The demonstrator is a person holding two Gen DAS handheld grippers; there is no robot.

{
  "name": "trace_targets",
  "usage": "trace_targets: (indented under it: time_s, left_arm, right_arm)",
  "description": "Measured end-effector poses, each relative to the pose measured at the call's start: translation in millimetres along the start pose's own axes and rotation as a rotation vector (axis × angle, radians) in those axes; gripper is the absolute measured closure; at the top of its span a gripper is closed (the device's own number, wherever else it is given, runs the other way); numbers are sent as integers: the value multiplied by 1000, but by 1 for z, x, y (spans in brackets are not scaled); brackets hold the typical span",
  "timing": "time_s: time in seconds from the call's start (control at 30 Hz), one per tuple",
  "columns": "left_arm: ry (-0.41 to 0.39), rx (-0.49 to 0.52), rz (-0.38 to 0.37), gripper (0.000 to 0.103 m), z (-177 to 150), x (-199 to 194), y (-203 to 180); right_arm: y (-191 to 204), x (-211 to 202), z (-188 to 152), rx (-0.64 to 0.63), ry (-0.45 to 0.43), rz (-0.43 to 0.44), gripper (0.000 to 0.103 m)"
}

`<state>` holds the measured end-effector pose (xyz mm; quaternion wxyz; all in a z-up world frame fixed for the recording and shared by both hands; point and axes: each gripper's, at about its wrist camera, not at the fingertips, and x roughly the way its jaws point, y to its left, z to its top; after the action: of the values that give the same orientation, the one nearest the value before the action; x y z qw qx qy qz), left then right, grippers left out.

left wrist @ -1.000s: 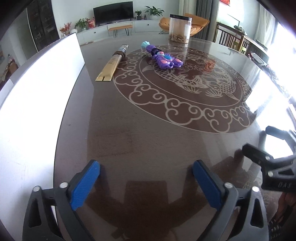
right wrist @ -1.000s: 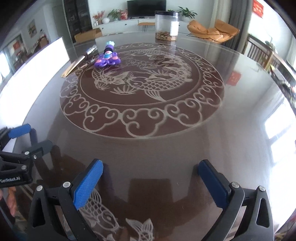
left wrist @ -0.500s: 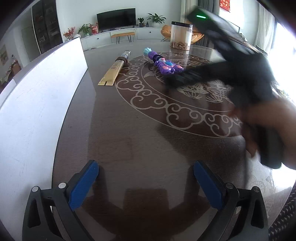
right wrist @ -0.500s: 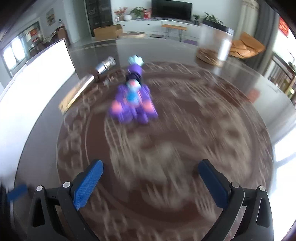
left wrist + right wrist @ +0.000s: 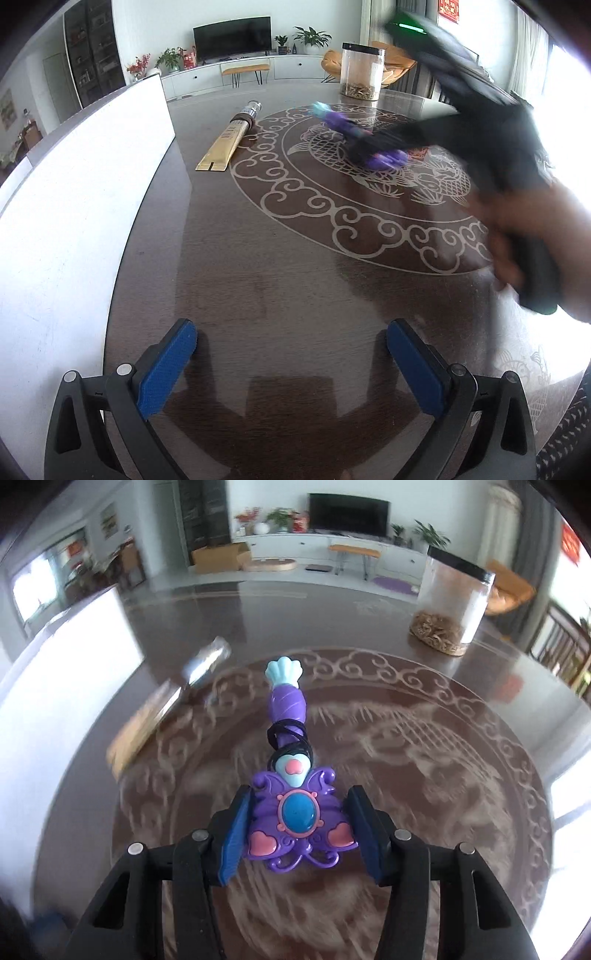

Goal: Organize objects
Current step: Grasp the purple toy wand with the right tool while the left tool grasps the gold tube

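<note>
A purple toy wand [image 5: 295, 812] with a blue gem, pink hearts and a pale blue tip lies on the dark round table [image 5: 461, 812]. My right gripper [image 5: 299, 827] has its blue pads on both sides of the wand's wide head, closed in against it. In the left wrist view the right gripper [image 5: 369, 147] is a blurred black shape over the wand [image 5: 384, 158]. My left gripper [image 5: 290, 363] is open and empty, low over the near table edge. A gold flat pack with a metal-capped tube [image 5: 229, 142] lies left of the wand.
A clear jar with a black lid [image 5: 448, 609] holding brown bits stands at the far right of the table; it also shows in the left wrist view [image 5: 362, 75]. A white board [image 5: 74, 206] stands along the table's left side. Chairs and a TV unit are beyond.
My right gripper moved fast forward across the table to the purple wand and its jaws narrowed around the wand's head. The left gripper stayed almost in place.
</note>
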<state>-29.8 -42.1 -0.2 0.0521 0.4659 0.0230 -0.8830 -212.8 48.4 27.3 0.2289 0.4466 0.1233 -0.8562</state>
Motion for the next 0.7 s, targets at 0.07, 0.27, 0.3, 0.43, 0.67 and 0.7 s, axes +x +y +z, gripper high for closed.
trace_targets:
  time_s: [0.07,0.27,0.3,0.43,0.67,0.7]
  left_arm:
    - [0,0,0,0,0,0,0]
    - [0,0,0,0,0,0,0]
    - [0,0,0,0,0,0,0]
    - [0,1,1,0,1,0,0]
    - [128,-13,-41,0,30,8,2]
    - [112,-23,-54,0,44,6,3]
  right_arm:
    - [-12,-21,-31,9,-8,-11,50]
    - [-41,-85,-125,81,-32,-67,49]
    - [-45,-93,-137,97,-34,-78,49]
    - [-54,-113,-165,144,-37,-109,49]
    - [-60,-112,-160,158,-26,-105,30]
    - [-60,-112,-161,154,-24,-106,28]
